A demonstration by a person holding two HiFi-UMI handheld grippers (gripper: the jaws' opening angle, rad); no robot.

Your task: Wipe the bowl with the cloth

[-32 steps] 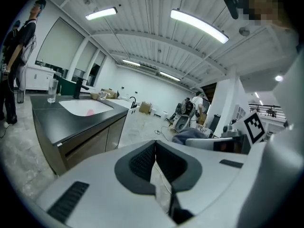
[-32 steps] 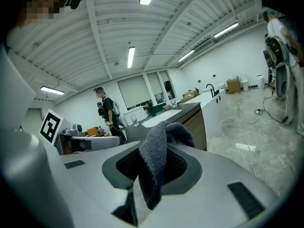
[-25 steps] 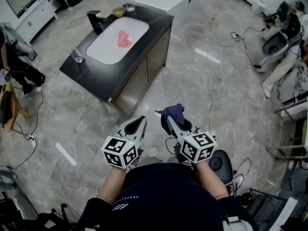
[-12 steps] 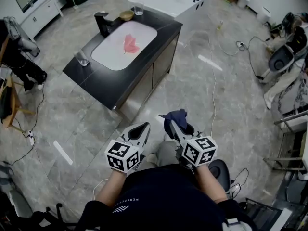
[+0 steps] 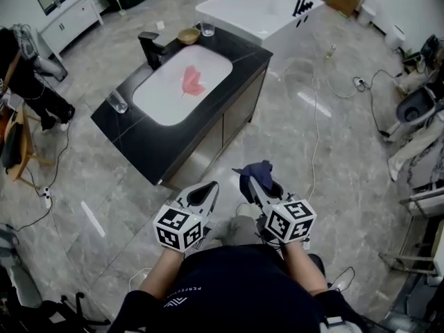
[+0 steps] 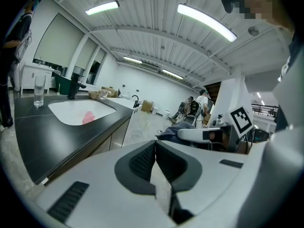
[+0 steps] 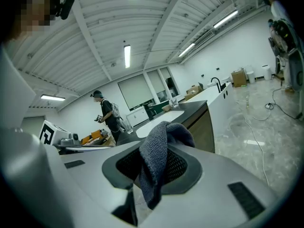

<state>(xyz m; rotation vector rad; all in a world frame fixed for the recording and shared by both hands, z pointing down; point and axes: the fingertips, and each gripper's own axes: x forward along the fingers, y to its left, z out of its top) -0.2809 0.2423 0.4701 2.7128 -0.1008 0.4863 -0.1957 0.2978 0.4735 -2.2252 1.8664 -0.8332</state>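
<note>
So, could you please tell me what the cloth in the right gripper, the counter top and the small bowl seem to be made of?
Cloth: soft dark blue-grey fabric, probably microfibre or terry; a fuzzy looped nap shows.
Counter top: black, smooth, faintly glossy, with pale veins; likely stone or a lookalike.
Bowl: tan, perhaps wood or bamboo; too small to tell.

The cloth (image 7: 159, 151) looks nubby, the floor (image 5: 326, 158) glossy stone, the counter (image 5: 133, 134) matt.
</note>
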